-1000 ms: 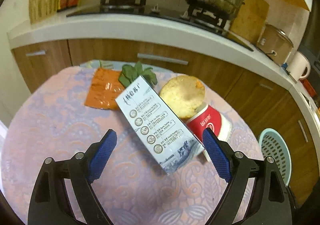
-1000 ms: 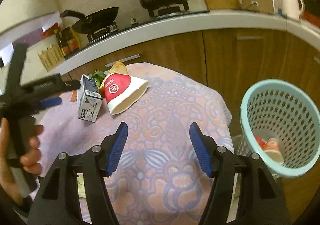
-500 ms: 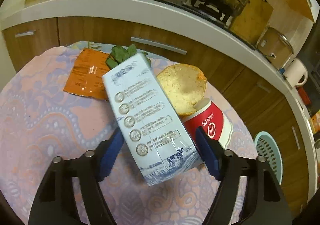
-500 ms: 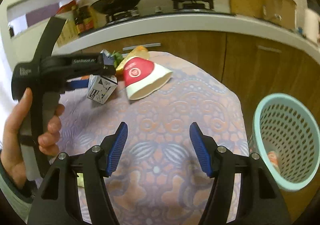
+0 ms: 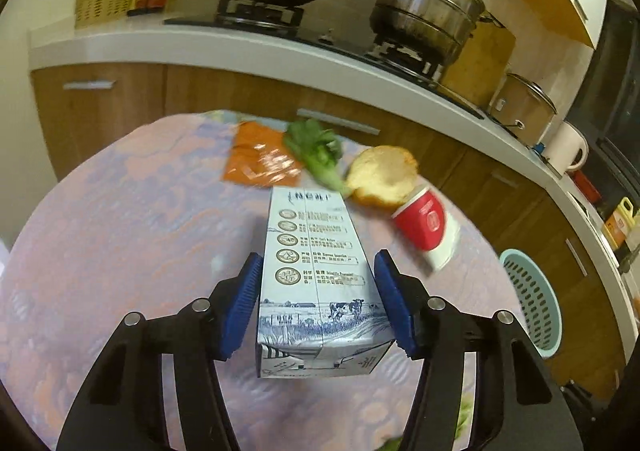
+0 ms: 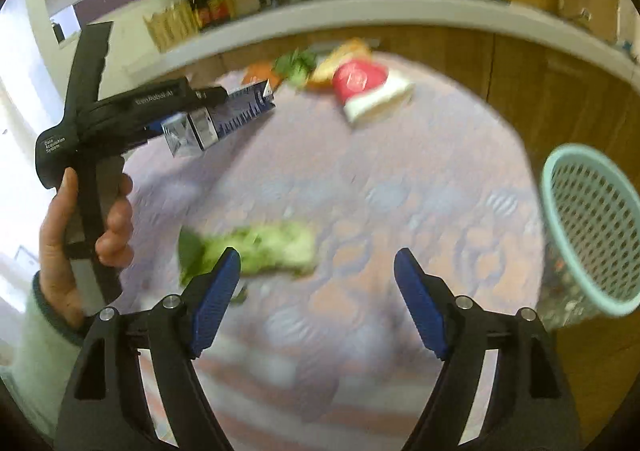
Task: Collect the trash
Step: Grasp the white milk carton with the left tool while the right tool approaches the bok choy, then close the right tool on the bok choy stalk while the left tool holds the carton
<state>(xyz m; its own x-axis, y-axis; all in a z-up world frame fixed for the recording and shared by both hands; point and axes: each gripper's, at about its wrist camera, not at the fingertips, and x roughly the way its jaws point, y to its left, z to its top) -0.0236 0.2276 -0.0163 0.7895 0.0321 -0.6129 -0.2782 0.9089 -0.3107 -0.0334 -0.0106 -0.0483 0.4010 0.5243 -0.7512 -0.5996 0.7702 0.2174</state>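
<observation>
My left gripper (image 5: 318,303) is shut on a white and blue milk carton (image 5: 316,275) and holds it above the round table (image 5: 120,235); the carton also shows in the right wrist view (image 6: 224,119). On the far side of the table lie a red paper cup (image 5: 426,229), a bread piece (image 5: 382,175), a green leaf (image 5: 316,149) and an orange packet (image 5: 260,161). My right gripper (image 6: 318,299) is open and empty above the table. A green vegetable scrap (image 6: 260,247) lies just beyond its left finger.
A light blue trash basket (image 6: 592,227) stands at the table's right edge, also visible in the left wrist view (image 5: 528,303). Behind the table runs a kitchen counter (image 5: 240,47) with a wok, a steel pot (image 5: 424,11) and wooden cabinets.
My left gripper has closed on the milk carton and lifted it off the table, turning it straight. My right gripper has swung left, so the basket sits further right.
</observation>
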